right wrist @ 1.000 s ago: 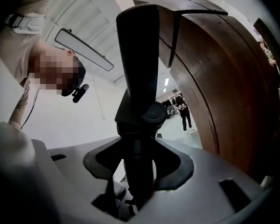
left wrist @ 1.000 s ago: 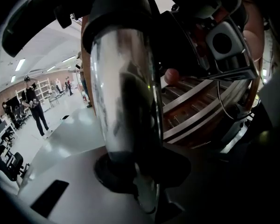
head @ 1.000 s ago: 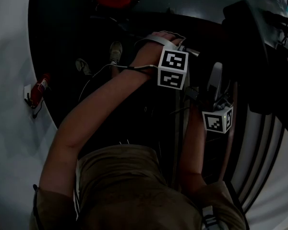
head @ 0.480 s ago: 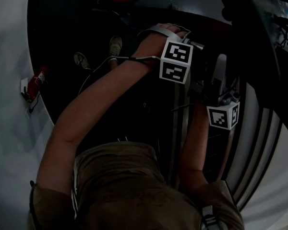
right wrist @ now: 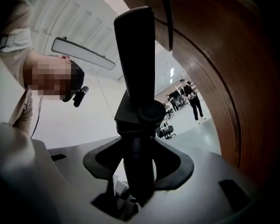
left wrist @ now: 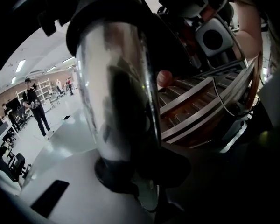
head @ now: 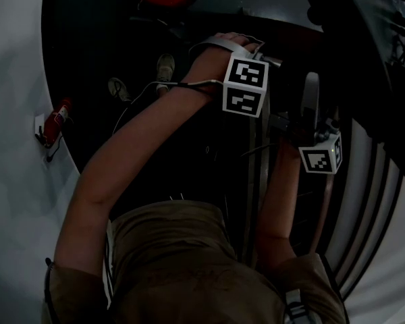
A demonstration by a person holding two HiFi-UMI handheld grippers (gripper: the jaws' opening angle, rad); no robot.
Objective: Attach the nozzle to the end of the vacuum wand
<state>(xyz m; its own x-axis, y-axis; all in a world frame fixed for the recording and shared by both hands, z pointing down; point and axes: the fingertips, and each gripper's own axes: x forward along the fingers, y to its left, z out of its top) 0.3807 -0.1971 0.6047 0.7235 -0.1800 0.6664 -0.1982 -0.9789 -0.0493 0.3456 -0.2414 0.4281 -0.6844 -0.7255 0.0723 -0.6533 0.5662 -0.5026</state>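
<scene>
**Desk:** Why was each part held separately?

**Photographer:** The left tool [left wrist: 130, 181] was clamped on the chrome vacuum wand [left wrist: 114, 87]. The right tool [right wrist: 137, 171] pinched the dark nozzle [right wrist: 134, 55] by its stem, apparently to line them up. They were not yet joined.

**Desk:** And the setting?

**Photographer:** A hall with a pale floor [right wrist: 200, 125], beside curved wooden slats [left wrist: 200, 101].

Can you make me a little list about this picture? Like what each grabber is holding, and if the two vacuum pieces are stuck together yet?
left gripper: fingers shut on the shiny vacuum wand
right gripper: fingers shut on the black nozzle, slim end pointing away from the camera
joined: not yet, as far as the views show; no wand is on the nozzle's slim end
far off: a person standing on a pale floor
</scene>
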